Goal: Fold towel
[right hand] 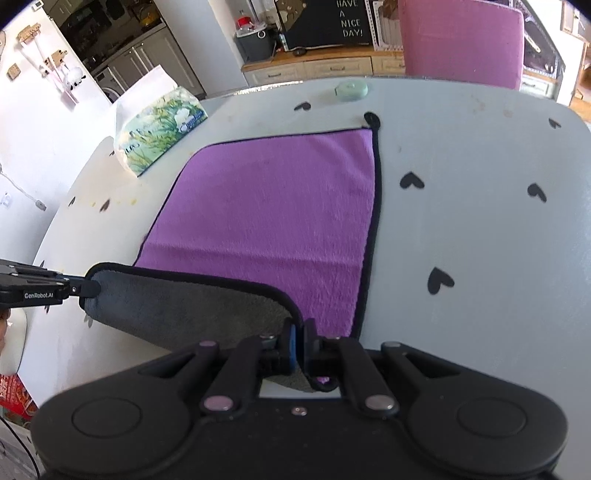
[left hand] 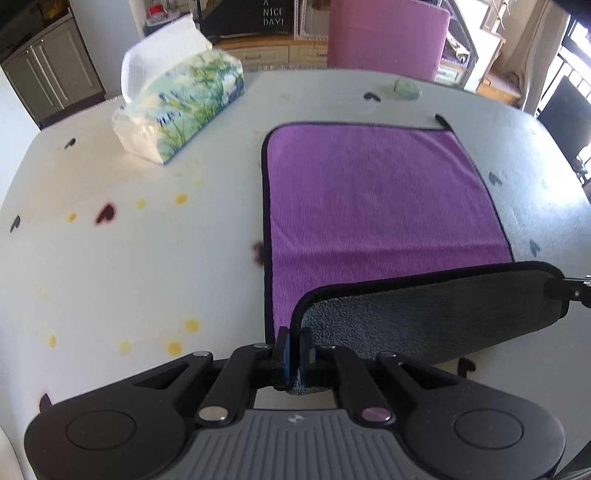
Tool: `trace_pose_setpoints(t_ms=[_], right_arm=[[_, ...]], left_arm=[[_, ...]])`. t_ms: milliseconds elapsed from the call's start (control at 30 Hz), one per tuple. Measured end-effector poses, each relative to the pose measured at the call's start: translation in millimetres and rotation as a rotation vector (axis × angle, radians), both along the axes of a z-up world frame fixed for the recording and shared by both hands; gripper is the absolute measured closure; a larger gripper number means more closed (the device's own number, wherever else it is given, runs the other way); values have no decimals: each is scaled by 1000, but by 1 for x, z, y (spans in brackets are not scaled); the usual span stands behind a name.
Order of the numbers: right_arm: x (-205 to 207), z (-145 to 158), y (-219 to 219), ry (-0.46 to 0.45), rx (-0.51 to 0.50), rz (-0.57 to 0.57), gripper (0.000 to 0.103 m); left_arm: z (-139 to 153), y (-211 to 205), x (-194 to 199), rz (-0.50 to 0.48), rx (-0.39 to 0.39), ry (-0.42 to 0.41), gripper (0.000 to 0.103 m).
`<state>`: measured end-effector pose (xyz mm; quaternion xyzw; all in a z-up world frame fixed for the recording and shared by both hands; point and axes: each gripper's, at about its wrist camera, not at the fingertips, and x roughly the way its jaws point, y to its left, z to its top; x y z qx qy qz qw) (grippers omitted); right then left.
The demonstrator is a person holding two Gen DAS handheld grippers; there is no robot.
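Note:
A purple towel (left hand: 376, 199) with black trim and a grey underside lies on the white table; it also shows in the right wrist view (right hand: 273, 214). Its near edge is lifted off the table, grey side (left hand: 424, 317) facing me. My left gripper (left hand: 294, 339) is shut on the near left corner. My right gripper (right hand: 299, 334) is shut on the near right corner. Each gripper shows in the other's view, the right one (left hand: 554, 288) and the left one (right hand: 88, 290), holding the raised edge taut between them.
A floral tissue pack (left hand: 184, 107) stands at the far left of the table (left hand: 129, 258). A small green round object (left hand: 406, 88) lies near the far edge. A pink chair (left hand: 388, 33) stands behind the table. Black heart marks (right hand: 412, 181) dot the tabletop right of the towel.

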<state>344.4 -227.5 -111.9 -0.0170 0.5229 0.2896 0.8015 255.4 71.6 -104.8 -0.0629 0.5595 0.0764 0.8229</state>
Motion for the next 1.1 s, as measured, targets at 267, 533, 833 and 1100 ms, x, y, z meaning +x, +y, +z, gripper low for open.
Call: trace_pose_setpoints(t_ms=[267,533,833,1100], right_arm=[[8,19,-1,-55,12,-39,99],[30,36,5,-94,44,-76,99],[71,56,21,-149,60,-92,99],[107,59,38,-176,41,-109,99]], left_arm=[[22,7,18,17,-3,-60,97],[43,17,43,15,6,-107,97],[61,26,88,7,49,-150,97],[66,31,132,5,73,-174,97]])
